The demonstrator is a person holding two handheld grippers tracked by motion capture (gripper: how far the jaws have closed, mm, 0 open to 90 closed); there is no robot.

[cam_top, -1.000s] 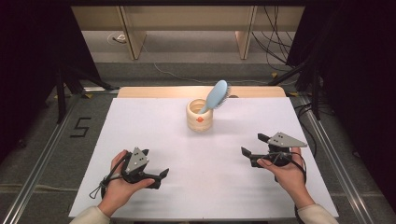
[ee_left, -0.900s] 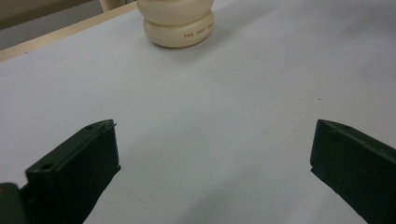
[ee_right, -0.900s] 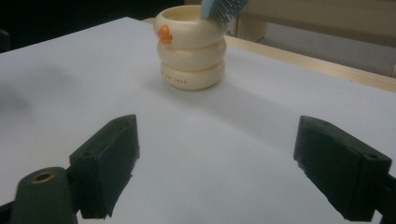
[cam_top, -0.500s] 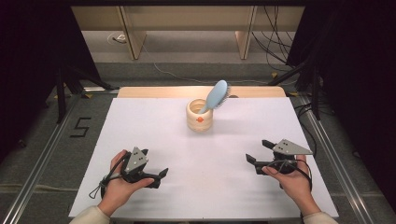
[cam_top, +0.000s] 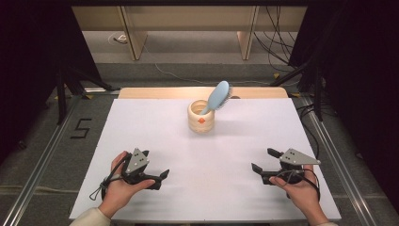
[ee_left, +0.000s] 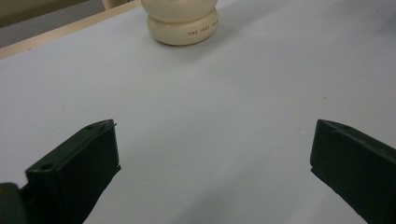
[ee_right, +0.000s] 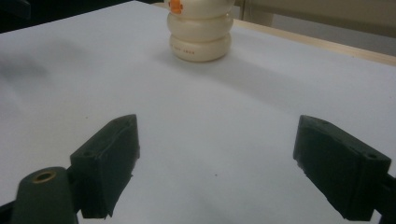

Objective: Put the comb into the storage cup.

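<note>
High view: I see both grippers low, cup far back.
L gripper point(cam_top: 162, 177) jaws wide apart, nothing in them. Cream cup point(cam_top: 201, 117) w/ blue brush point(cam_top: 218, 96) mid-back on white table point(cam_top: 141, 132). R gripper point(cam_top: 261, 161) same, holds nothing.

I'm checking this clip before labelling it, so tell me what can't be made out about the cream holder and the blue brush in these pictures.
- Blue hairbrush, high view: its handle end is hidden inside the cream holder.
- Cream holder, left gripper view: the top edge cuts off its upper part; the lettering on its base is too small to read.
- Cream holder, right gripper view: the top edge cuts off its rim and most of the orange mark.
</note>
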